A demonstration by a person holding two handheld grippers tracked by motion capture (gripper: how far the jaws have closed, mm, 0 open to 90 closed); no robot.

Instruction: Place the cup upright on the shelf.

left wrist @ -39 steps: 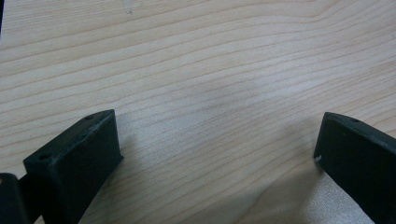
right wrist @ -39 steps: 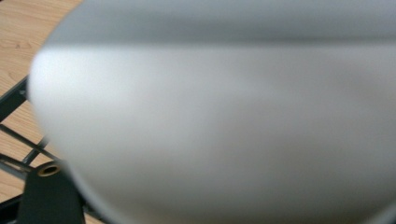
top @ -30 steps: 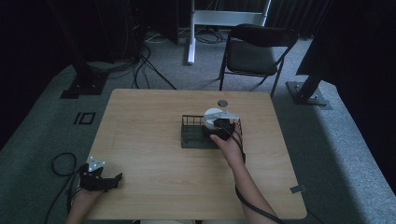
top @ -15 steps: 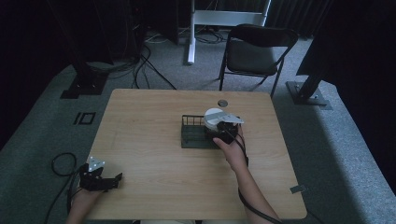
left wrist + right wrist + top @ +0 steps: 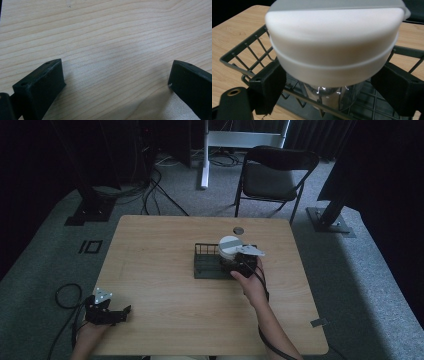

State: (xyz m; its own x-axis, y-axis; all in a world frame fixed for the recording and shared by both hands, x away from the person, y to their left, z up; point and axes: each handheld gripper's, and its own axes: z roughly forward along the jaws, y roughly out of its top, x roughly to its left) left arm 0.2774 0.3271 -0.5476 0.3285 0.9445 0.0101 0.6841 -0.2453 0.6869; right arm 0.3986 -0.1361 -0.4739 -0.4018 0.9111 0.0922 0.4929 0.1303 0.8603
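The right tool (image 5: pixel 239 263) stood at the near right corner of a dark wire basket (image 5: pixel 206 262) on the bench (image 5: pixel 165 245). In the right gripper view its two black jaws sat wide apart, one on either side of a clear jar with a broad white lid (image 5: pixel 334 47). The jar rose directly ahead of the tool, between the jaws and very close to the camera, its lid above them and its glass body below, inside the basket (image 5: pixel 244 53). Whether the jaws pressed the glass could not be told; a gap showed beside each of them. From above, the white lid (image 5: pixel 230 245) lay just beyond the tool, over the right end of the basket.

The left tool (image 5: pixel 106 312) rested well apart from all this, at the near left corner of the bench, in the person's left hand (image 5: pixel 90 332). Its jaws were spread wide, with bare wood grain (image 5: pixel 112 50) between and ahead of them.

A small dark round disc (image 5: pixel 238 230) lay on the bench beyond the basket, farther out from the right tool.
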